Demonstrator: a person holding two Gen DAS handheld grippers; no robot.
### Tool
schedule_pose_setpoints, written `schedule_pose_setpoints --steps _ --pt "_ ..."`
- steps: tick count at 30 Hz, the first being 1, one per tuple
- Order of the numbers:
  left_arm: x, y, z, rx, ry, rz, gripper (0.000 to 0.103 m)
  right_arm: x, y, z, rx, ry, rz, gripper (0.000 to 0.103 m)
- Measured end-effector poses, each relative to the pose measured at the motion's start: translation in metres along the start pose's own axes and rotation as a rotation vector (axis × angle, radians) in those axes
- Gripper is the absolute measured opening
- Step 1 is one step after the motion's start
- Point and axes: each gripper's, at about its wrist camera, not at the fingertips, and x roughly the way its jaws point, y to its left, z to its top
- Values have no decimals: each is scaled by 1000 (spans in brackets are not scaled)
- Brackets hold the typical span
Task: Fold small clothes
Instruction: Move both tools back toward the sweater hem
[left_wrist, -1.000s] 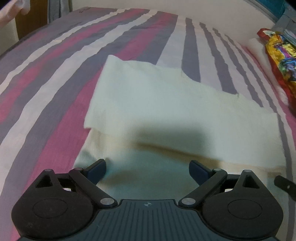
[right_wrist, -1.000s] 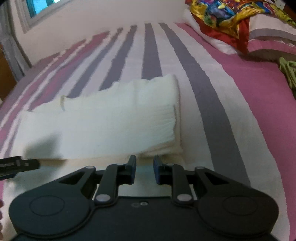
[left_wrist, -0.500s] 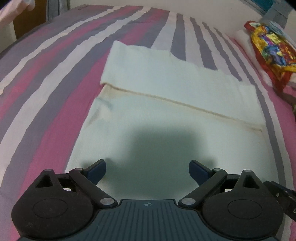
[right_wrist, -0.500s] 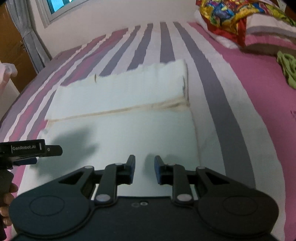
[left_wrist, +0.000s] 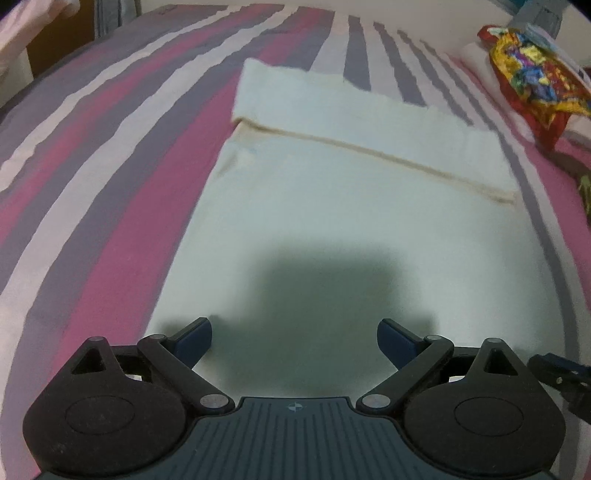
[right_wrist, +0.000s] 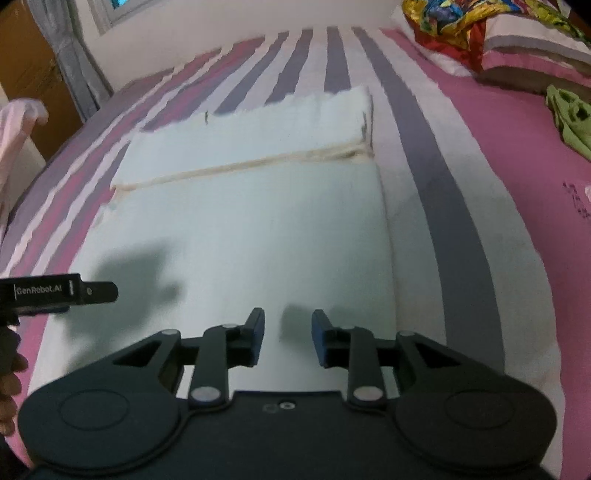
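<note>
Nearest: left gripper (left_wrist: 294, 334) spread wide, nothing between the pads. Right gripper (right_wrist: 287, 338) set at a narrow gap; its jaws have just been opening, and no fabric sits between them.

Both hover over the near part of the cloth (right_wrist: 243, 236), a pale, cream piece lying flat on the striped bed (right_wrist: 458, 206). Neither touches it as far as I can tell. Each gripper's shadow falls on the cloth right ahead of it.

Beyond: a folded band (left_wrist: 369, 122) lies across the cloth's far end, its raw seam edge facing the grippers.

Long axis: the cloth runs away from the grippers, along the stripes; the band crosses it, left to right.

Judgement: both hands equally near; next fold likely takes the near corners, one per gripper, toward the band.

Farthest: bright pillow (right_wrist: 458, 18), green rag (right_wrist: 572, 114), well apart.
</note>
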Motion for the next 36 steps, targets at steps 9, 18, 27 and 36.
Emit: schedule_pose_setpoints --steps 9,18,27,36 --pt "-25 2 -40 53 11 27 96 -19 4 -45 -3 57 1 32" --pt "-49 11 -65 63 -9 38 96 -45 -3 -72 12 55 -22 38" --pt "-60 48 -98 -1 7 53 96 -62 -12 -97 46 57 -42 40" --pt "-65 70 -117 -40 26 59 96 -67 -19 -108 76 63 -44 41"
